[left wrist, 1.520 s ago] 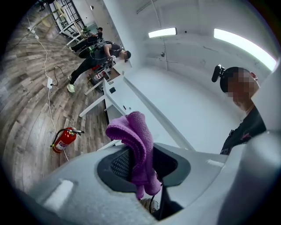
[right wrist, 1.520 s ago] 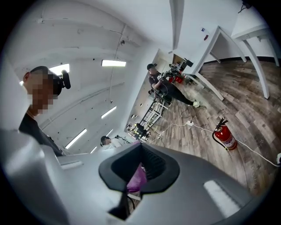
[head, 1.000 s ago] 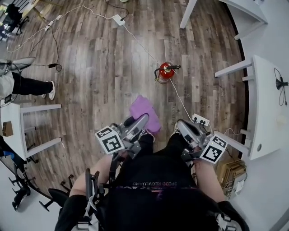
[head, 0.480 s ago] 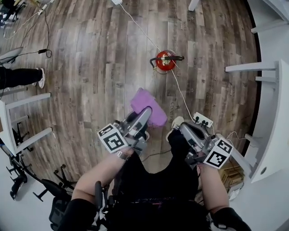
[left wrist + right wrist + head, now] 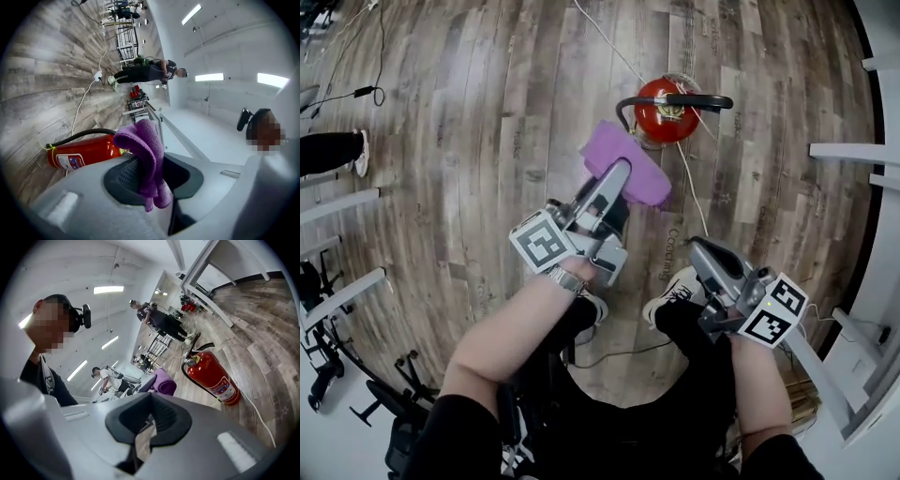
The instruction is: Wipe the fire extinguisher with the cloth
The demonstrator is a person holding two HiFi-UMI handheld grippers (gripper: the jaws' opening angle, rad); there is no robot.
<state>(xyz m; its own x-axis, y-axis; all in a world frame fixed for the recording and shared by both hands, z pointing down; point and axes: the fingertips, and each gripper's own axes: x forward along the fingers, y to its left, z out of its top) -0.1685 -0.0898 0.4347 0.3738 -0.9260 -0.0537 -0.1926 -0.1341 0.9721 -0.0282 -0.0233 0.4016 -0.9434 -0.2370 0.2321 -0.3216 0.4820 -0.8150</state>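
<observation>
A red fire extinguisher (image 5: 661,111) with a black hose stands on the wood floor, top centre in the head view. My left gripper (image 5: 621,176) is shut on a purple cloth (image 5: 630,169), which hangs just short of the extinguisher's near side. In the left gripper view the cloth (image 5: 143,150) droops between the jaws of the left gripper (image 5: 150,173), with the extinguisher (image 5: 82,152) close beyond. My right gripper (image 5: 701,251) is held low and back, shut with nothing in it. In its own view the right gripper (image 5: 149,423) faces the extinguisher (image 5: 211,373) and the cloth (image 5: 164,383).
A white cable (image 5: 692,202) runs across the floor past the extinguisher. White table legs (image 5: 853,155) stand at the right, and chair bases (image 5: 328,366) at the left. A bystander's leg (image 5: 328,150) is at the far left. My own shoes (image 5: 675,295) are below the grippers.
The head view has closed in on the extinguisher. My left gripper has carried the cloth forward, nearly up to it. The right gripper has stayed low beside me.
</observation>
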